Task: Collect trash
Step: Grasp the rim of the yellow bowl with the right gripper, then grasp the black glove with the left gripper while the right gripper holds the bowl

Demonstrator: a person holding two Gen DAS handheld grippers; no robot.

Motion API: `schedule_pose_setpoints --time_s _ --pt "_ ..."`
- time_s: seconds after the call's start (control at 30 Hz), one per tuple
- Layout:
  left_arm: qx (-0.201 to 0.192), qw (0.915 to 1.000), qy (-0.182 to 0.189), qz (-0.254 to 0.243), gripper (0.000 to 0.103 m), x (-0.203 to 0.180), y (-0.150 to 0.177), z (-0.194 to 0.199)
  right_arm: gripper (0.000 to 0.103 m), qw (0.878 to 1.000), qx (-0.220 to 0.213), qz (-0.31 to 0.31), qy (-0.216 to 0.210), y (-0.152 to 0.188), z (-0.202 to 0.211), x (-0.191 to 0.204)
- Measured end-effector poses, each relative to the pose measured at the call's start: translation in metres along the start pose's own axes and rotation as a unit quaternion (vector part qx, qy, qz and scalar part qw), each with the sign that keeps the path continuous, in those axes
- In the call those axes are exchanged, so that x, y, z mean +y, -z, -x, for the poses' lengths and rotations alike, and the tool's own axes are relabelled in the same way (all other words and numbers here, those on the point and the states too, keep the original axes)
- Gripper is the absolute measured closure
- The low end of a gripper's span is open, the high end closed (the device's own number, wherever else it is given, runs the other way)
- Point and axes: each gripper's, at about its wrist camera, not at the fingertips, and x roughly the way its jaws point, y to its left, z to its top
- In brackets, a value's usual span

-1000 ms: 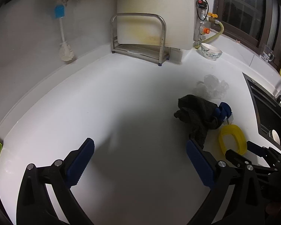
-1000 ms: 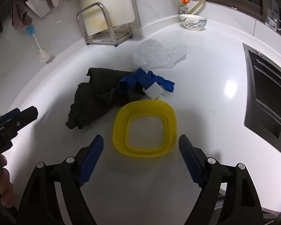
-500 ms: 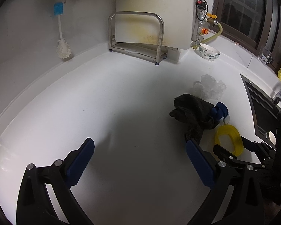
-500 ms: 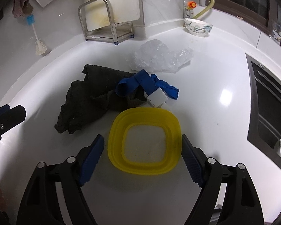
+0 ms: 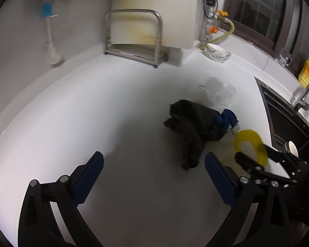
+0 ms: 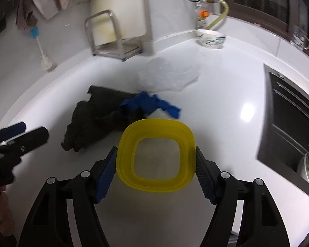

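While the right gripper (image 6: 155, 165) closes on the yellow lid (image 6: 156, 157), pads at both edges.
Left gripper (image 5: 153, 180) spread, empty, beside the dark cloth (image 5: 192, 128), mid-countertop (image 5: 113, 107); likely next pick.

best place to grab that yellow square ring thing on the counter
Grip the yellow ring across its two opposite outer edges, coming from the near side with fingers low. It lies flat, thin and hollow. The right gripper already straddles it, jaws closing, pads at the left and right edges.

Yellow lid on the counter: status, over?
Right gripper closing around yellow lid, pads at its edges. Left gripper open, empty. Dark cloth just behind the lid.
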Motion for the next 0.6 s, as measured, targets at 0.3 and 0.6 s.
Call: schedule_pose_setpoints --time_s 0.3,0.6 --pt "0.024 0.9988 0.039 0.018 0.006 -0.024 -0.008 -0.035 0.034 0.999 -0.006 -0.025 0.02 0.008 0.022 -0.031" --pt "0.023 0.9988 0.028 0.033 0.006 -0.025 -0.021 -0.056 0.034 0.999 -0.009 -0.036 0.023 0.013 0.03 -0.042"
